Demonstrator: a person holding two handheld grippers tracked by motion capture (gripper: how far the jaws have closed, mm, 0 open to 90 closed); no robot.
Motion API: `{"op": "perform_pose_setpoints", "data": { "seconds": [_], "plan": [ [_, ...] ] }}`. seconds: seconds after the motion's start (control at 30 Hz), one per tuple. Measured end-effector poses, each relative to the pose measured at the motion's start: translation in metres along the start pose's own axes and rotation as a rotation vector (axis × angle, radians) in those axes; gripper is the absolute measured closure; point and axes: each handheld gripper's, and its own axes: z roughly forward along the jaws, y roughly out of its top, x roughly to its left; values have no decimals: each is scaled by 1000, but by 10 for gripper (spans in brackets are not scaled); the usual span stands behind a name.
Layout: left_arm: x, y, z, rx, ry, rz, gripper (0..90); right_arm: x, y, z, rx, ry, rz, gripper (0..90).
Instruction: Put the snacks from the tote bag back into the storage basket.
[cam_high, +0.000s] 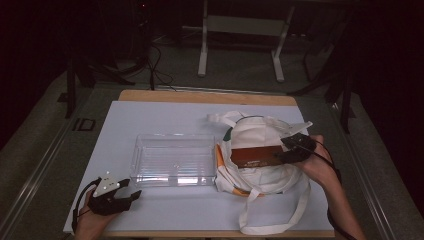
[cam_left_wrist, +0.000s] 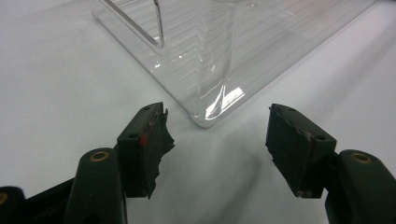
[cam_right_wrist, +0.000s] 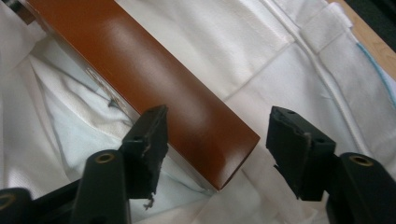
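The brown box (cam_high: 256, 156) lies on top of the white cloth bag (cam_high: 260, 172), toward the right edge of the desk (cam_high: 165, 115), with its long side running across the bag. The right gripper (cam_high: 289, 150) sits at the box's right end; in the right gripper view its jaws stand apart on either side of that end of the box (cam_right_wrist: 154, 79), so they are released and not yet clamped on it, though I cannot tell whether one jaw brushes the side. The clear plastic tray (cam_high: 172, 160) stands empty in the middle of the desk, touching or just beside the bag's left edge. The left gripper (cam_high: 131, 196) rests near the front left corner of the desk, jaws spread wide and holding nothing; in the left gripper view a corner of the tray (cam_left_wrist: 205, 119) lies just ahead of them. As a judgement, the work looks to be in an early stage: the box is out on top of the bag, but nothing has reached the tray. What seems left is to close on the box, lift it clear of the loose cloth and straps, and set it down in the tray, if that is where it belongs.
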Motion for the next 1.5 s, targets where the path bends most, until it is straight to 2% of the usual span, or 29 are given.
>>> {"op": "perform_pose_setpoints", "data": {
  "seconds": [0.17,0.4,0.53,0.6,0.63,0.97,1.27,1.4,1.5],
  "plan": [
    [0,0,0,-1,-1,3,379,0,4,4,34,15,-23,320],
    [0,0,0,4,-4,4,379,-1,12,6,64,25,-68,319],
    [-1,0,1,6,0,4,380,-2,22,9,97,64,-107,321],
    [-1,0,1,11,-1,5,381,-2,24,10,106,64,-112,321],
    [-1,0,1,12,0,6,380,-4,27,12,112,82,-113,314],
    [-1,1,2,16,-4,7,381,-5,32,27,165,153,-130,194],
    [-1,1,2,20,-6,9,381,-4,36,41,248,200,-176,188],
    [-1,1,2,21,-8,10,381,-4,37,45,249,221,-172,191],
    [-1,1,2,21,-9,10,381,-2,38,52,279,222,-178,194]
  ]
}}
